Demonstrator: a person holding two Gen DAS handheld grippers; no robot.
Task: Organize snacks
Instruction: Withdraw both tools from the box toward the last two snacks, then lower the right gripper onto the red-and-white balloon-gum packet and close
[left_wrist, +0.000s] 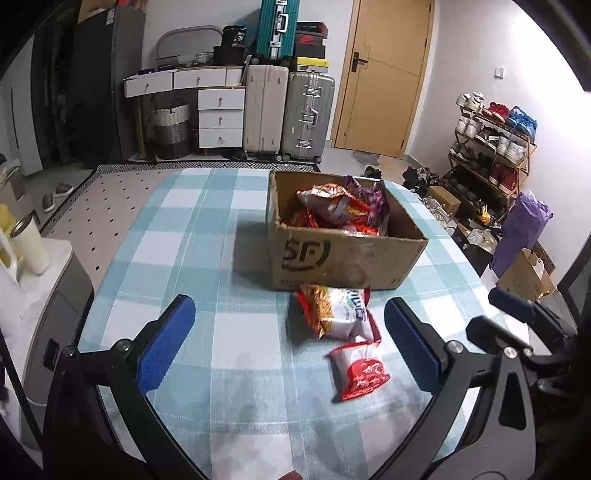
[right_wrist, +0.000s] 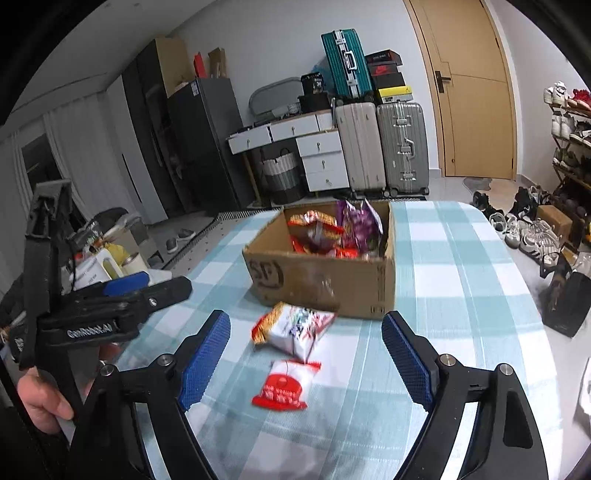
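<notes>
Red-white packet (right_wrist: 283, 386) nearest on bench (right_wrist: 461, 295), both tongs (left_wrist: 290, 341) (right_wrist: 306, 360) spread, empty; slick film may slip before box (right_wrist: 325, 284).

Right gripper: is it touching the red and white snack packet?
Apart. Right wrist view: right gripper open, packet flat on tablecloth, clear of both fingers.

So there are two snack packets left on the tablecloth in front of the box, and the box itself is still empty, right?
Not quite. The cardboard box is not empty: several snack bags already lie inside it, as the right wrist view shows. The rest holds: two packets, an orange-and-white one and a red-and-white one, lie on the tablecloth in front of it.
</notes>
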